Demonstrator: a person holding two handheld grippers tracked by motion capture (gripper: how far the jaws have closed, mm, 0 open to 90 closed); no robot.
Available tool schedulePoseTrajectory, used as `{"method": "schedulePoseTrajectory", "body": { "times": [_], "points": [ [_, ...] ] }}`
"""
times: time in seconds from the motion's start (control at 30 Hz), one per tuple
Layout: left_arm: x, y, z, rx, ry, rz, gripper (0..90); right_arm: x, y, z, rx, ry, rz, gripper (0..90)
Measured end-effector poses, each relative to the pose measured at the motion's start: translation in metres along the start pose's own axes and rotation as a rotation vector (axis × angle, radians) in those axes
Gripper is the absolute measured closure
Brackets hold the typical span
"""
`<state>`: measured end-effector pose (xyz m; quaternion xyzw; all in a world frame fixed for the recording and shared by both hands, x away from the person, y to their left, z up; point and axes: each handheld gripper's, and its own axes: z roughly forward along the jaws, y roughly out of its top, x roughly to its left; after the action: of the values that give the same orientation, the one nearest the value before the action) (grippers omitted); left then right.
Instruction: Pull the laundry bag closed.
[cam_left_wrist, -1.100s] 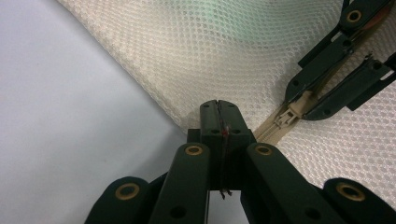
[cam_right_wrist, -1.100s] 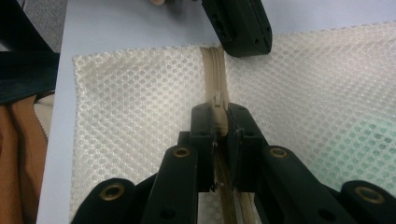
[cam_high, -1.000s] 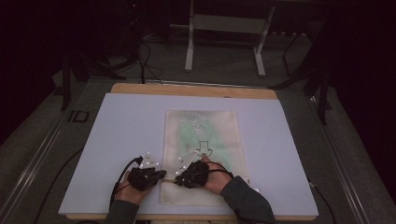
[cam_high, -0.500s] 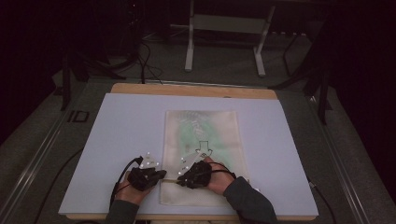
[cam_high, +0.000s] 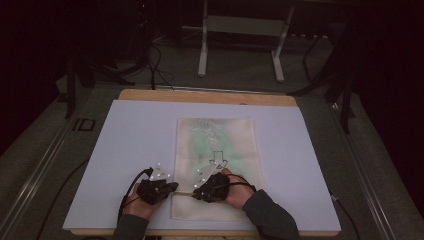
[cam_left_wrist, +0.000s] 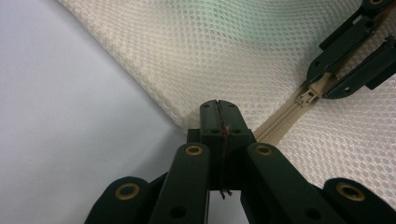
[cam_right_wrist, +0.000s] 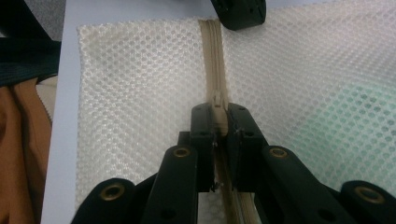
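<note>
**Two tools working the zipper of a mesh bag**

A cream mesh bag (cam_high: 215, 167), with something pale green showing through its weave, lies flat at the middle of the tabletop (cam_high: 125, 135), its near end by the person's edge. The zipper (cam_right_wrist: 214, 56) runs across that near end. The left tool (cam_left_wrist: 219, 114) is clenched on the corner of the bag where the zipper tape ends, judged to anchor the fabric so the track stays taut. The right tool (cam_right_wrist: 217, 119) is clenched on the zipper slider (cam_right_wrist: 218, 100), its jaws straddling the track, placed as if to draw the slider along it. In the high view the left tool (cam_high: 172, 187) and right tool (cam_high: 195, 192) sit close together, almost tip to tip. The tabletop is a pale, matte sheet over a wooden board (cam_high: 205, 96). The room beyond is dim, with a grey floor, cables and a white metal stand (cam_high: 240, 30).
</note>
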<state>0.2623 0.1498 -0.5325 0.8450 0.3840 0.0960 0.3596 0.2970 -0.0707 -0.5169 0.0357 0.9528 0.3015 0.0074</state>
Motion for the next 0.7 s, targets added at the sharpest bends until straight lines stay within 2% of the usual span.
{"method": "schedulePoseTrajectory", "body": {
  "times": [0.7],
  "points": [
    [-0.0001,0.0003,-0.0001,0.003,0.002,0.004,89.4,0.0007,-0.0067,-0.0057,0.004,-0.007,0.000,82.5]
  ]
}}
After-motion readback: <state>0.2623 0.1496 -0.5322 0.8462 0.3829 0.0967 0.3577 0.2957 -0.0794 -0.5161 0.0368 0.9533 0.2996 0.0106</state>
